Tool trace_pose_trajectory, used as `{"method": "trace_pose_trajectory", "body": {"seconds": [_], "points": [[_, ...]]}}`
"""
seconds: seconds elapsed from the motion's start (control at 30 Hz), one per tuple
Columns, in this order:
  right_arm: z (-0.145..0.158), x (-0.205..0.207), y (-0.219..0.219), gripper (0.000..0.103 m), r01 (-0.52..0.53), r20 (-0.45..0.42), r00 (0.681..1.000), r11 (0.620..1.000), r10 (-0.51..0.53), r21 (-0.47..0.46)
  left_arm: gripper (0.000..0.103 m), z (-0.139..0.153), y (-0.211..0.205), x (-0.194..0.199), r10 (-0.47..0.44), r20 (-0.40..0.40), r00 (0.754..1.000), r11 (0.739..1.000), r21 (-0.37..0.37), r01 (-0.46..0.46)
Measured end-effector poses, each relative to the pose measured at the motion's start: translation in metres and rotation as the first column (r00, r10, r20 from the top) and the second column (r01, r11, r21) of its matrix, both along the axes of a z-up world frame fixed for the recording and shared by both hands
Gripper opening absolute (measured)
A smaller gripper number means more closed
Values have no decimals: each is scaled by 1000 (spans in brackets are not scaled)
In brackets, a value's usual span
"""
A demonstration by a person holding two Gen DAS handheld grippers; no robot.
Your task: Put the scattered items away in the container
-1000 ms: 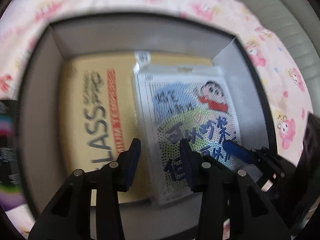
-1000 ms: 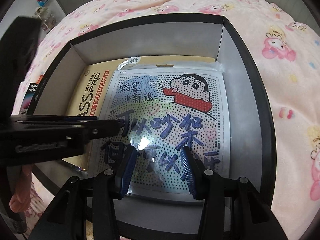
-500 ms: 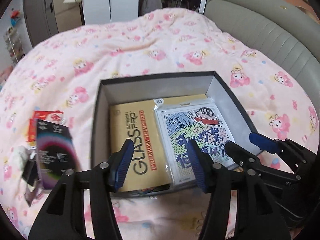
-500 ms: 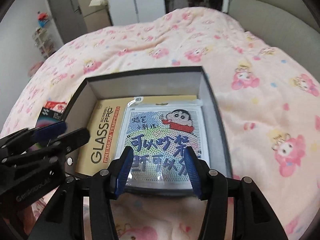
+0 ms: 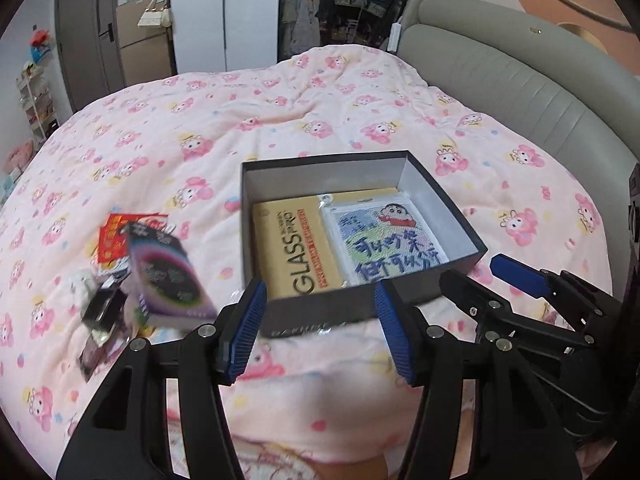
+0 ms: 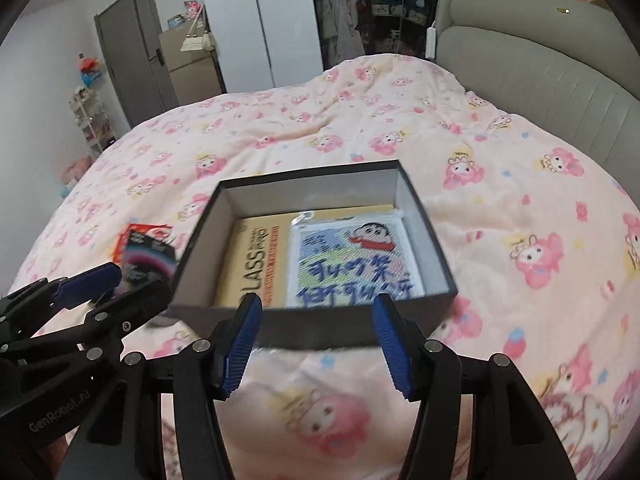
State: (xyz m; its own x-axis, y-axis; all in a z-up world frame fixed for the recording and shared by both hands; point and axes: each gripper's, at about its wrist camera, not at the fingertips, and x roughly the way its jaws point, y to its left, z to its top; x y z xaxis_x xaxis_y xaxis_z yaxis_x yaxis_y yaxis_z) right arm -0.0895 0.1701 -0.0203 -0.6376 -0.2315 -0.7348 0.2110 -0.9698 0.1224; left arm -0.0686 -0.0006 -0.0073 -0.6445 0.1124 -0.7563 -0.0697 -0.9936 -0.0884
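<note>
A black box (image 5: 324,176) (image 6: 308,196) sits open on the pink quilt. Inside lie a yellow GLASS package (image 5: 296,252) (image 6: 256,256) and a cartoon bead sheet (image 5: 384,244) (image 6: 352,260) partly over it. My left gripper (image 5: 319,292) hangs open above the box's near wall, nothing between its fingers. My right gripper (image 6: 317,304) is beside it, its jaws opening and empty. Left of the box lie a black carton with a rainbow ring (image 5: 168,276) (image 6: 148,256), a red packet (image 5: 116,232) and small dark bits (image 5: 100,312).
The pink cartoon-print quilt (image 5: 280,120) covers the whole bed. A grey padded headboard (image 5: 520,92) curves along the right. A door and white cupboards (image 6: 248,20) stand beyond the bed, and a small shelf (image 6: 92,120) at the far left.
Both grippers have risen and drawn back out of the box, and their jaws have widened. The cartoon sheet stays lying in the box; the items left of it have come into view.
</note>
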Motion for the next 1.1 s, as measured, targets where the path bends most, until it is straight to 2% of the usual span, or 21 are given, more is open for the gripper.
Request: {"method": "trace_pose_trajectory", "body": {"seconds": [0.4,0.57,0.67,0.9,1.03,1.1], "points": [[4,23,-81,54,-179,8,984,984,179,-23,58,3,-77,39,146,2,989,989,14,-146],[-3,19,-120,54,-275,37,960,959,278,-72,58,-7,-121,46,225,37,974,972,66,-227],[-11,13,-143,53,-333,60,939,937,340,-105,58,-17,-145,48,275,62,959,957,75,-280],[-37,0,-189,47,-379,115,913,919,391,-112,58,-46,-181,41,342,134,930,926,120,-358],[-55,-14,-212,43,-409,151,896,908,418,-86,55,-76,-205,17,408,253,877,881,145,-451],[-64,-23,-222,39,-418,163,892,907,422,-57,54,-84,-214,5,408,271,872,869,176,-462]]}}
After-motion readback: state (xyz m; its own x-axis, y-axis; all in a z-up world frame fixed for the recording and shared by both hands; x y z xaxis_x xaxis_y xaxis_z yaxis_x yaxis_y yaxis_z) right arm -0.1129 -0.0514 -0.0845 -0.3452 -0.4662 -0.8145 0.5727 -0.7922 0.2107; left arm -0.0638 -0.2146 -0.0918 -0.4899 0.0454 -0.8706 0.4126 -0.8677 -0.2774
